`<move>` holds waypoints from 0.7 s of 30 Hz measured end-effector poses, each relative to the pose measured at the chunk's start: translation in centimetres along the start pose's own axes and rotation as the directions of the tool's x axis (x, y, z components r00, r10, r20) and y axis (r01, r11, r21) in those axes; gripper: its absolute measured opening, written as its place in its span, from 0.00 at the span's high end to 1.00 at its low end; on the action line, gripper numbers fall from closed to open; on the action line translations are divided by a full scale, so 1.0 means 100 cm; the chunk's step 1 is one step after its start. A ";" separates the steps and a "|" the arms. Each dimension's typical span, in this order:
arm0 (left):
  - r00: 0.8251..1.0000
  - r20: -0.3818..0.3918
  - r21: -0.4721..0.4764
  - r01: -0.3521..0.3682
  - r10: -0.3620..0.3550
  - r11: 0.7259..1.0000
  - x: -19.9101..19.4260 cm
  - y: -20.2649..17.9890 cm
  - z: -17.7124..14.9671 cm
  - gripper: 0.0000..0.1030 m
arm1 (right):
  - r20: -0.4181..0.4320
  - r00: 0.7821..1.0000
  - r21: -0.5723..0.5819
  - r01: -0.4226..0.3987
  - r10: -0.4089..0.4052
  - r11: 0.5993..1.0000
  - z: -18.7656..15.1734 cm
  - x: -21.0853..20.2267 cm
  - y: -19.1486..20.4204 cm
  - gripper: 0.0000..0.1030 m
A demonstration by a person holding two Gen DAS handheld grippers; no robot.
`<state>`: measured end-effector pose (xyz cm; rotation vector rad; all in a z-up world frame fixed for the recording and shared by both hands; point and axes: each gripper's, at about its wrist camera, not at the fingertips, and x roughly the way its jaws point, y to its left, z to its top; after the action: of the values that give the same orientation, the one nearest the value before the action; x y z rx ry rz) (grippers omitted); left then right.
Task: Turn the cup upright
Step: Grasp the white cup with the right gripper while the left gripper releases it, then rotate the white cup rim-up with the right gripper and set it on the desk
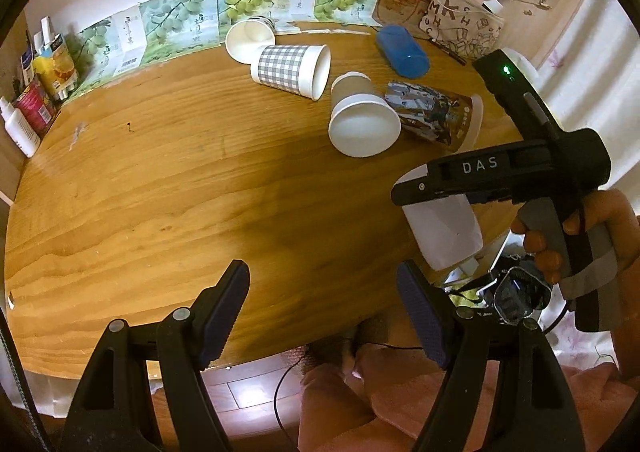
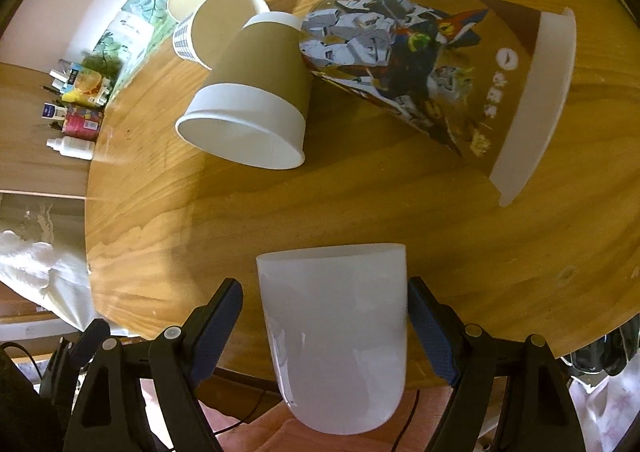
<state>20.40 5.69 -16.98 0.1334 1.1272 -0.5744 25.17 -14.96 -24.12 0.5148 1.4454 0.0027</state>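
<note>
White cup (image 2: 336, 336) lay at the table's (image 2: 520, 252) near edge, between the right gripper's (image 2: 325, 322) spread fingers, ungrasped. Left gripper (image 1: 323, 304) hovered open, idle. Advised: centre pads on the wall, close gently, then rotate upright.

"DAS" in white on the right hand-held gripper (image 1: 436, 208), scattered capital letters on the tote bag (image 1: 460, 26)

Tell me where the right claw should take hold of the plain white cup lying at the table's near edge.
Grip the white cup across its smooth side wall, mid-body, coming from its rounded closed end. It lies on its side between the right claw fingers, mouth pointing away toward the other cups, and has no visible handle. The right finger looks close to the wall; the left stands apart.
</note>
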 end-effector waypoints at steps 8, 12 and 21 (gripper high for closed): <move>1.000 -0.007 0.036 0.003 -0.003 0.999 0.001 0.005 0.001 0.23 | 0.041 0.998 -0.009 0.047 -0.046 0.999 0.000 0.001 0.007 0.30; 1.000 0.009 0.057 0.003 -0.003 0.998 -0.002 0.005 0.005 0.23 | 0.072 0.997 0.018 0.025 -0.026 1.000 -0.002 -0.003 0.004 0.31; 1.000 0.019 0.095 0.006 -0.008 0.995 -0.003 0.001 0.010 0.23 | 0.217 0.976 0.046 -0.022 0.012 0.999 -0.010 -0.026 0.000 0.32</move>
<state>21.17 5.47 -16.32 0.2056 1.0825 -0.6347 23.85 -15.38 -21.68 0.5495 1.2297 -0.0725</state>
